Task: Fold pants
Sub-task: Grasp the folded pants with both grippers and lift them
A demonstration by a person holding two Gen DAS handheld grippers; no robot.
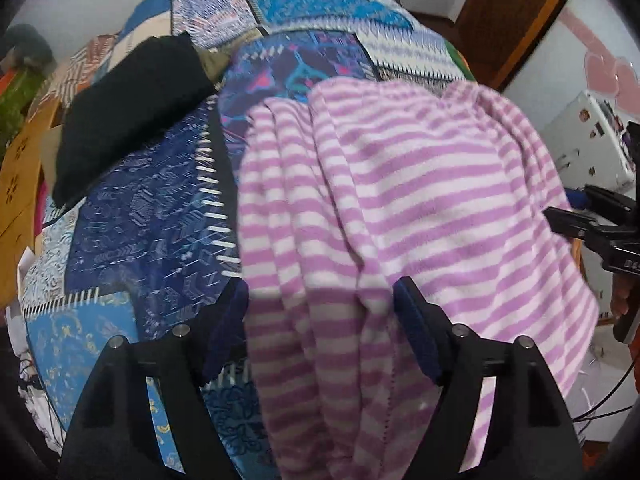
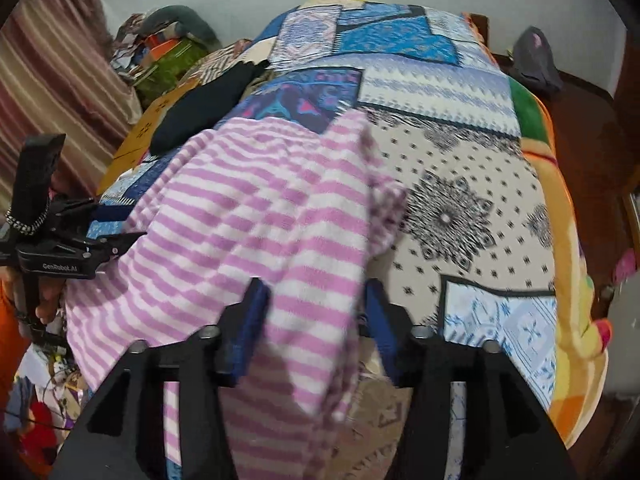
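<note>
The pink-and-white striped fleece pants (image 1: 400,200) lie bunched on a patchwork bedspread (image 1: 140,220). My left gripper (image 1: 324,320) points down over their near left edge. Its jaws stand apart with folds of the striped cloth between them, and the blue pads do not pinch it. In the right wrist view my right gripper (image 2: 314,316) hangs over the pants' (image 2: 248,216) near right edge. It is open too, with a strip of cloth lying loose between its pads. Each gripper shows at the edge of the other's view: the right gripper (image 1: 560,220) and the left gripper (image 2: 120,244).
A folded black garment (image 1: 132,112) lies on the bed to the far left of the pants. Piled clothes (image 2: 168,56) and a striped curtain (image 2: 52,80) are on the left. A white box (image 1: 592,140) and a wooden door (image 1: 520,20) stand on the right. Bare bedspread (image 2: 460,160) lies right of the pants.
</note>
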